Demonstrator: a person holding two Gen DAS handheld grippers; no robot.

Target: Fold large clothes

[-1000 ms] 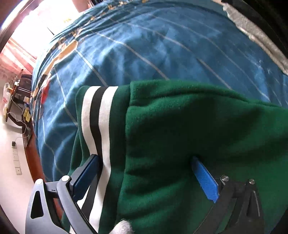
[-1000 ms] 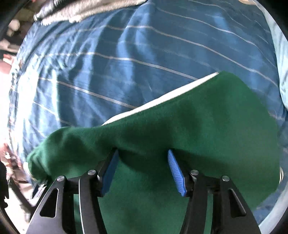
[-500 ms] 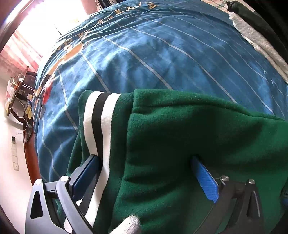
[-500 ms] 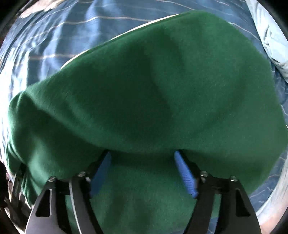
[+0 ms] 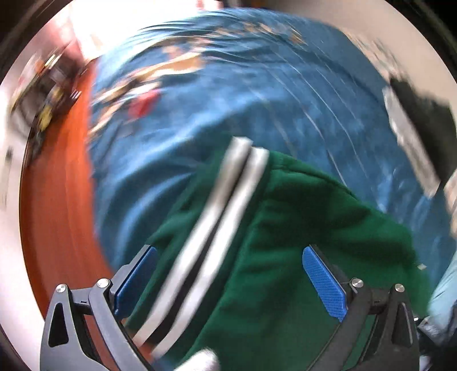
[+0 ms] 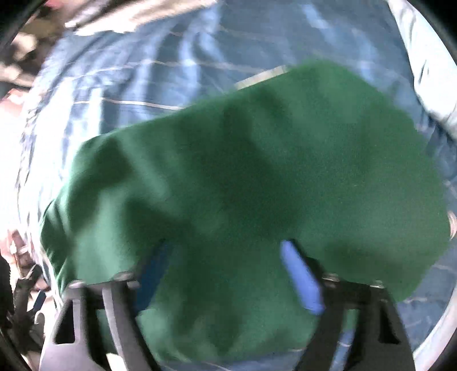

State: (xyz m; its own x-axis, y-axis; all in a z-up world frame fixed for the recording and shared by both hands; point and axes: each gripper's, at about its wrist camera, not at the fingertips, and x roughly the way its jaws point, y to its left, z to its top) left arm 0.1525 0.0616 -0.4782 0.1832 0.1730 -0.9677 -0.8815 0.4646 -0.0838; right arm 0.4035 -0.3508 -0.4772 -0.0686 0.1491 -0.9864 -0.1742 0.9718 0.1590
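Note:
A dark green fleece garment [image 5: 314, 214] with a white-and-black striped band [image 5: 228, 205] lies bunched on the blue striped bed cover [image 5: 228, 100]. My left gripper [image 5: 228, 251] points down over it. Its blue pads [image 5: 322, 282] stand wide apart with the striped band and green cloth between them, and their faces are bare. In the right wrist view the same green garment [image 6: 257, 157] fills the middle. My right gripper [image 6: 224, 245] is over it, its jaws closing with green cloth between them. That picture is blurred and the left pad is partly hidden by cloth.
An orange-brown wooden bed edge [image 5: 57, 199] runs along the left, with clutter beyond it. A grey and black cloth [image 5: 411, 142] lies at the right. Pale blue fabric [image 6: 422, 71] sits at the right edge and grey fabric [image 6: 128, 14] at the top. Blue cover [image 6: 142, 80] surrounds the garment.
The left wrist view has pulled up and swung, so the striped band now runs diagonally and more of the bed edge shows. The right wrist view has slid across the green cloth; both pictures are now blurred.

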